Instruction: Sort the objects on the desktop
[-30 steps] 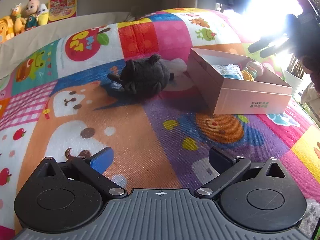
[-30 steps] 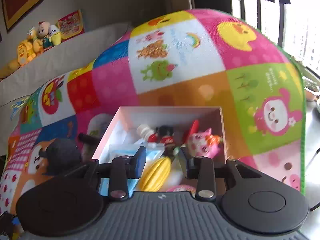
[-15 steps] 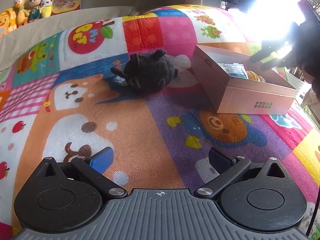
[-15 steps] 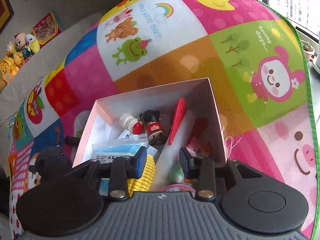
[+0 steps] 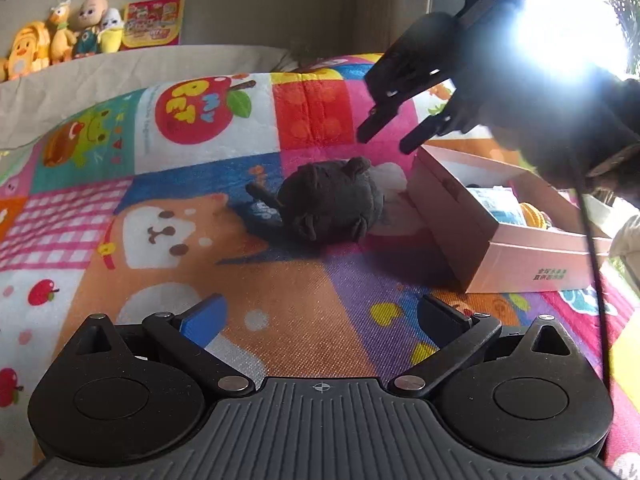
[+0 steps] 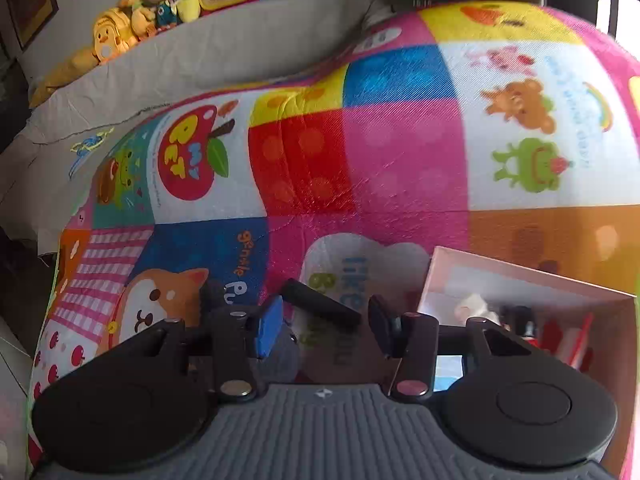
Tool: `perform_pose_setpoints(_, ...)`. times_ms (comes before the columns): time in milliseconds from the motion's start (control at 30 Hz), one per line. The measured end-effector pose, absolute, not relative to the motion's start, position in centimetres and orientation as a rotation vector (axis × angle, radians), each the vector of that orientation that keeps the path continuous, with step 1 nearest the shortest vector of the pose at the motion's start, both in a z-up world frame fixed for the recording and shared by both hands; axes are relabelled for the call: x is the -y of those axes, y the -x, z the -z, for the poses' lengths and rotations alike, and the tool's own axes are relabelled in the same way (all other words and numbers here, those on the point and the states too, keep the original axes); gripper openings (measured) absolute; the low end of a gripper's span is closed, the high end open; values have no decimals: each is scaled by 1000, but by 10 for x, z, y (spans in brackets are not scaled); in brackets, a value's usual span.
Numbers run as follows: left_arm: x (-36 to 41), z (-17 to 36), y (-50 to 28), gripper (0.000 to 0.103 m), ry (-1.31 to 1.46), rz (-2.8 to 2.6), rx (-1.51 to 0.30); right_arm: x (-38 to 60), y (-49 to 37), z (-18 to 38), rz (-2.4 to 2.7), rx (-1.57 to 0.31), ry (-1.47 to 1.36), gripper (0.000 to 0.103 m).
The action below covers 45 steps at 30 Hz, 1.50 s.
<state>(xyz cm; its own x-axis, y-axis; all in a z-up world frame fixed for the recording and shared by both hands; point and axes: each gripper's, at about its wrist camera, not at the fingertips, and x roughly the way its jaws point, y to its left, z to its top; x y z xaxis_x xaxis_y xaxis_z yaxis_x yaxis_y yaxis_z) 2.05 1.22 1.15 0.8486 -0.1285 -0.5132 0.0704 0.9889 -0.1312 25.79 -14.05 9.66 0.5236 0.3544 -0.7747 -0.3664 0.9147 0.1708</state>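
Pink box point(image 5: 516, 258) holds a packet point(image 5: 498, 204) and yellow toy point(image 5: 534, 214); right tool point(image 5: 386, 136) opening, empty; left tool point(image 5: 320, 320) released.

The left gripper point(image 5: 320, 318) sits low over the patchwork play mat point(image 5: 304, 304), its 2 fingers spread wide with nothing between them. A dark plush toy point(image 5: 332, 202) lies on the mat just beside the pink cardboard box point(image 5: 516, 258). The right gripper point(image 5: 390, 136) hangs above the toy, jaws opening and empty. 4 stuffed toys point(image 5: 60, 42) line the far ledge.
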Motion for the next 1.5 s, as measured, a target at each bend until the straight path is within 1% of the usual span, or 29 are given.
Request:
perform_pose_setpoints(167,-21,-12,-17,103,170,109,-526,110,-301,-66,-410,-1024,-20,47)
perform_pose_setpoints(267,-22,-12,-15,103,177,129,-512,103,-298,-54,-497,-1133,-93,47)
perform_pose_setpoints(333,-23,-11,-15,103,183,139,-504,99,-282,-57,-643,-1201,-139,49)
perform_pose_setpoints(400,-23,-11,-15,103,192,144,-503,96,-268,-71,-763,-1169,-130,48)
perform_pose_setpoints(500,-25,-11,-15,103,208,140,-506,83,-267,-85,-619,-1038,33,49)
perform_pose_setpoints(567,-28,-10,-16,103,223,135,-508,73,-281,-75,-518,-1016,137,50)
perform_pose_setpoints(667,-30,-10,-17,103,238,135,-514,63,-301,-50,-471,-1048,255,55)
perform_pose_setpoints(767,-31,-9,-17,103,250,137,-517,52,-304,-36,-445,-1014,400,55)
perform_pose_setpoints(800,-32,-9,-17,103,256,138,-518,52,-305,-32,-454,-1035,413,53)
perform_pose_setpoints(833,-33,-9,-18,103,263,139,-519,54,-308,-29,-466,-1078,402,46)
perform_pose_setpoints(933,-37,-8,-19,103,285,135,-523,64,-304,-36,-483,-1097,340,44)
perform_pose_setpoints(1000,-38,-8,-19,103,292,127,-522,72,-298,-44,-488,-1098,285,39)
perform_pose_setpoints(1033,-38,-8,-19,103,292,124,-520,76,-293,-48,-489,-1098,269,21)
perform_pose_setpoints(1067,-37,-9,-18,103,289,119,-518,78,-287,-52,-489,-1103,266,6)
perform_pose_setpoints(1167,-34,-11,-13,103,262,104,-492,89,-267,-57,-564,-1183,178,4)
perform_pose_setpoints(1200,-32,-12,-11,103,248,100,-481,93,-259,-57,-567,-1186,191,4)
perform_pose_setpoints(1267,-28,-13,-7,103,218,90,-475,101,-240,-62,-580,-1133,235,4)
perform_pose_setpoints(1300,-27,-14,-5,103,206,85,-481,107,-236,-68,-586,-1106,230,5)
perform_pose_setpoints(1333,-26,-15,-3,103,198,80,-495,112,-233,-71,-579,-1088,210,10)
perform_pose_setpoints(1400,-27,-16,3,103,198,71,-518,116,-235,-76,-550,-1063,203,36)
perform_pose_setpoints(1433,-27,-17,7,103,194,68,-525,114,-235,-73,-539,-1055,205,61)
perform_pose_setpoints(1467,-28,-18,11,103,186,63,-531,115,-237,-72,-532,-1047,202,66)
perform_pose_setpoints(1500,-29,-18,15,103,172,57,-540,111,-238,-66,-542,-1053,212,66)
